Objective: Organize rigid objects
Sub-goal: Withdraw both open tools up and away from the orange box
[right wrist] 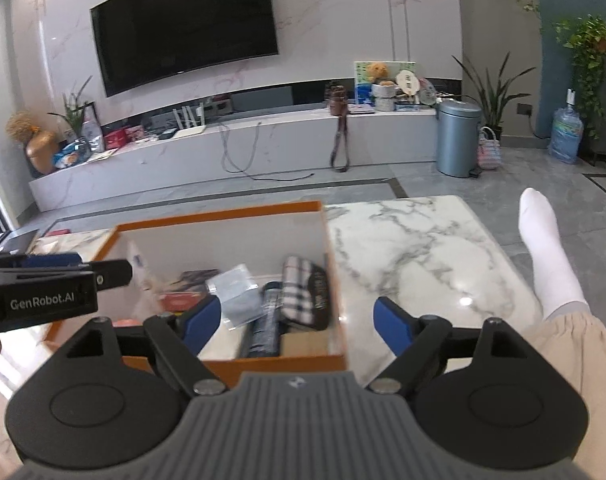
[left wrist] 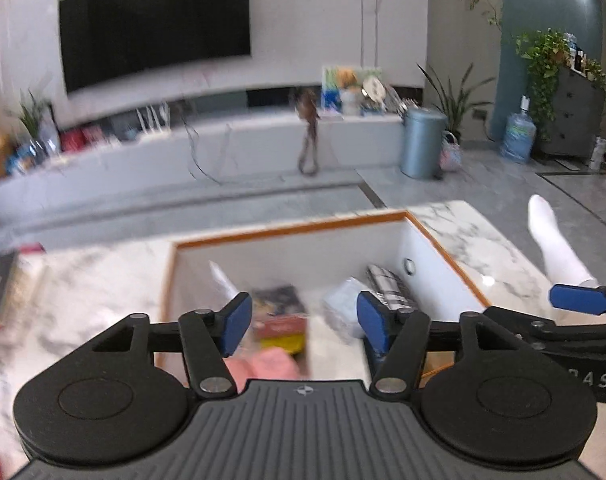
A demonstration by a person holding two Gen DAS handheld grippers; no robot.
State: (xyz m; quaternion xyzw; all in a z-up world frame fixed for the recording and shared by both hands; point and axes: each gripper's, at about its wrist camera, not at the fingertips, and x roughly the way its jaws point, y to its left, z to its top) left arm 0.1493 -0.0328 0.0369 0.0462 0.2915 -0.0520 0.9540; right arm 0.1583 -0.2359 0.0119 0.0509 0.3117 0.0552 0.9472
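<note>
An open orange-edged box (right wrist: pixel 231 364) is seen on a white marble table (right wrist: pixel 423 248), set toward the table's left part in the right wrist view. Inside the box, several items are observed: a plaid case (right wrist: pixel 299 292) leaning at the right wall, a dark tube-like item (right wrist: pixel 265 328) beside it, a clear plastic packet (right wrist: pixel 233 288), a flat brown piece (right wrist: pixel 303 344) in the near right corner, and a red and yellow package (left wrist: pixel 281 328) with a pink object (left wrist: pixel 263 366) at the near edge. The left gripper (left wrist: pixel 299 320) is held above the box with its 2 blue pads spread wide and nothing between them. The right gripper (right wrist: pixel 295 320) is likewise spread wide and empty, positioned over the box's near right corner. A white-socked foot (right wrist: pixel 543 240) of the person is noted beyond the table's right edge. The left wrist view is blurred.
</note>
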